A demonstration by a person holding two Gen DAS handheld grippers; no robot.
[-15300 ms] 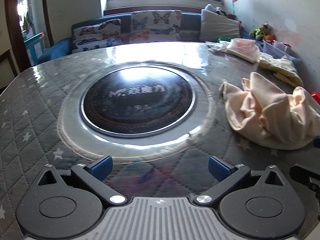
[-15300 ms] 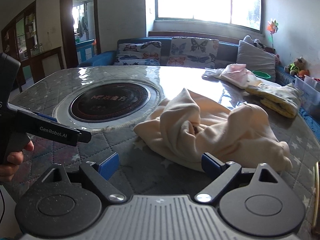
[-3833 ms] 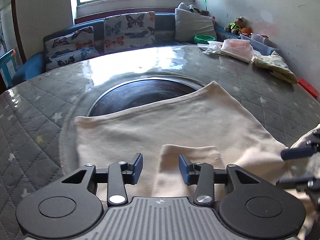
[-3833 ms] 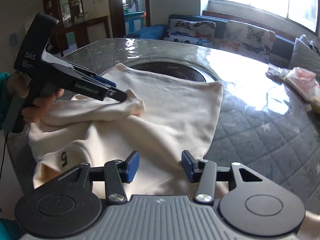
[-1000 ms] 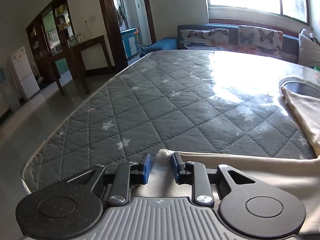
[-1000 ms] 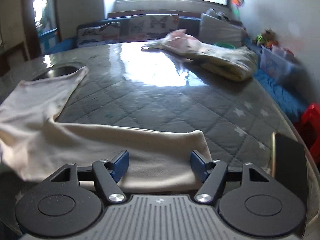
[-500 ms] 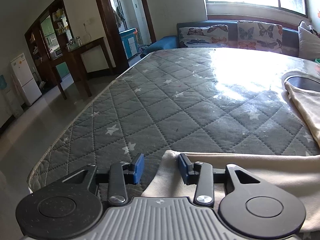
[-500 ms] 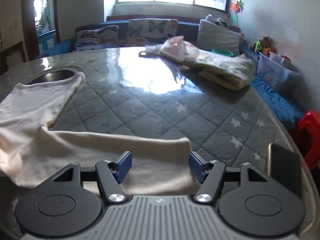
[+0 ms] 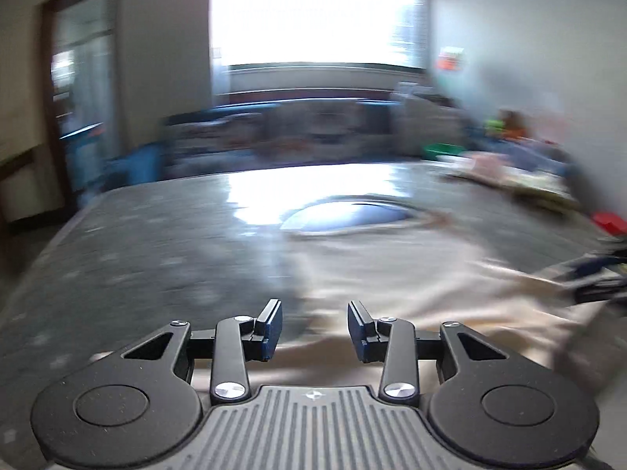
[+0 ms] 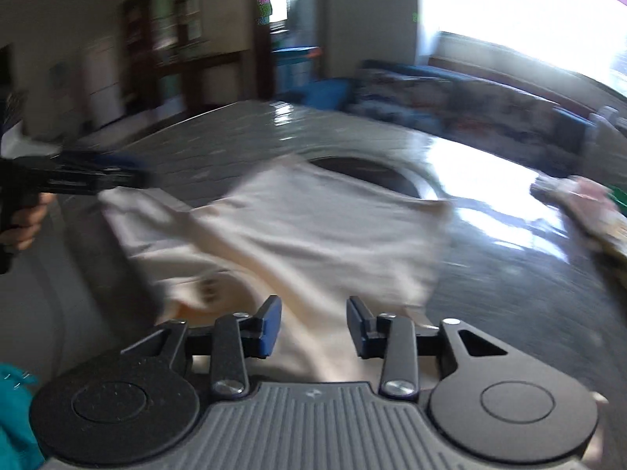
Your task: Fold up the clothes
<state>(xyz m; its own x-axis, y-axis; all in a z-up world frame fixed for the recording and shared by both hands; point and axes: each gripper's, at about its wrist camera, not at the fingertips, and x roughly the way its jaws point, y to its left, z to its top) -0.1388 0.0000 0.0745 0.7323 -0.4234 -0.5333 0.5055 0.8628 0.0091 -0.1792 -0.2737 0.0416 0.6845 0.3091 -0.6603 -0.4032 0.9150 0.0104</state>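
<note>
Both tongs have swung inward since half a second ago: then each pointed outward at one sleeve end laid flat, and now both views are smeared with motion and face the middle of the bench [image 9: 149, 235].

Left tongs [image 9: 314, 327] are released, jaws apart with nothing between them, poised over the near edge of the cream sweatshirt [image 9: 392, 274]. Right tongs [image 10: 313, 325] are likewise released, jaws apart above cloth that lies under them but is not gripped. In the right view the left tongs [image 10: 135, 176] sit at the far left beside a raised fold of the sweatshirt [image 10: 313, 227]; blur hides whether they touch it.

The sweatshirt lies spread ahead of both tongs, its far hem reaching the dark round inset [image 10: 360, 170] in the bench. A pile of other clothes [image 10: 588, 203] sits far right of the right tongs.

To do the next fold well, I'd say pinch a sleeve at its cuff, low against the bench, lift just enough to clear, and lay it straight across the chest so no ridge forms.
</note>
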